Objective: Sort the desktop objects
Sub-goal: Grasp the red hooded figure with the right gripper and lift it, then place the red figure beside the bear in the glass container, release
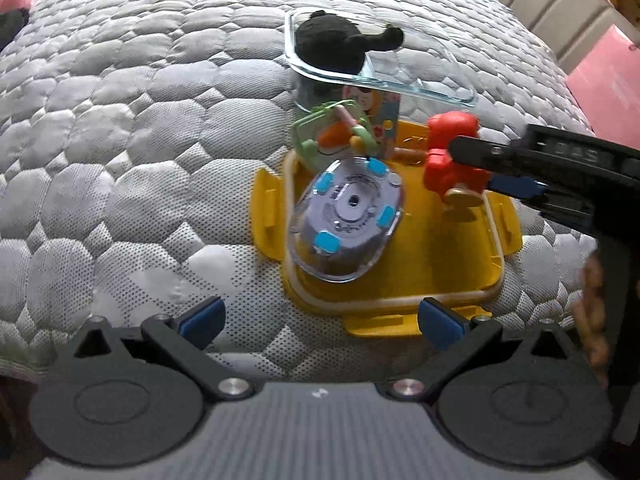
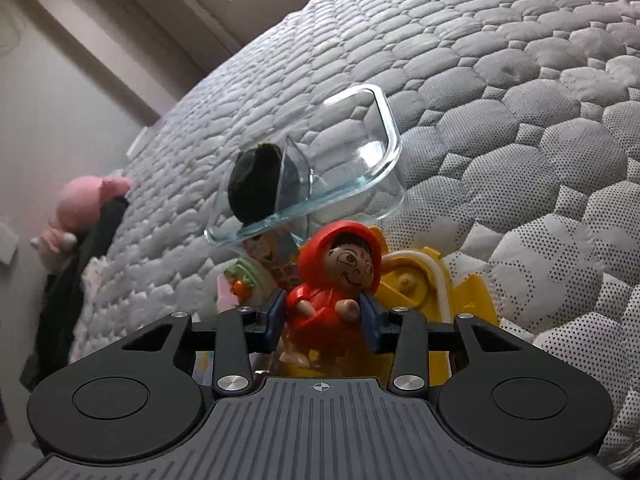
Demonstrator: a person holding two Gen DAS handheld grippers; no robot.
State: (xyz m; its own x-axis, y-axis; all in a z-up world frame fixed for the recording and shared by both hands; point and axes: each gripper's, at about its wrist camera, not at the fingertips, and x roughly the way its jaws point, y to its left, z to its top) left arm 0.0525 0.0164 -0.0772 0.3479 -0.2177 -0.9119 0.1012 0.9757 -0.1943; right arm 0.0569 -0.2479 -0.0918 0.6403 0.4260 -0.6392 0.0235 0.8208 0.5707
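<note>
A red hooded toy figure (image 1: 448,136) (image 2: 340,264) stands over the far right corner of a yellow snap-lock lid (image 1: 440,256) (image 2: 472,292). My right gripper (image 1: 476,168) (image 2: 324,316) is shut on it, blue pads pressed on both sides of its body. On the lid also lie an upside-down clear computer mouse (image 1: 348,220), a green toy (image 1: 332,132) (image 2: 240,276) and a picture card (image 1: 384,116). Behind them sits a glass container (image 1: 384,84) (image 2: 392,140) holding a black soft object (image 1: 332,44) (image 2: 252,188). My left gripper (image 1: 320,320) hangs open above the lid's near edge, holding nothing.
Everything rests on a grey quilted mattress (image 1: 140,140). A pink plush (image 2: 88,204) and dark clothing (image 2: 80,280) lie at its far edge by the wall. A pink box (image 1: 608,80) sits off the right side. A hand (image 1: 592,300) holds the right gripper.
</note>
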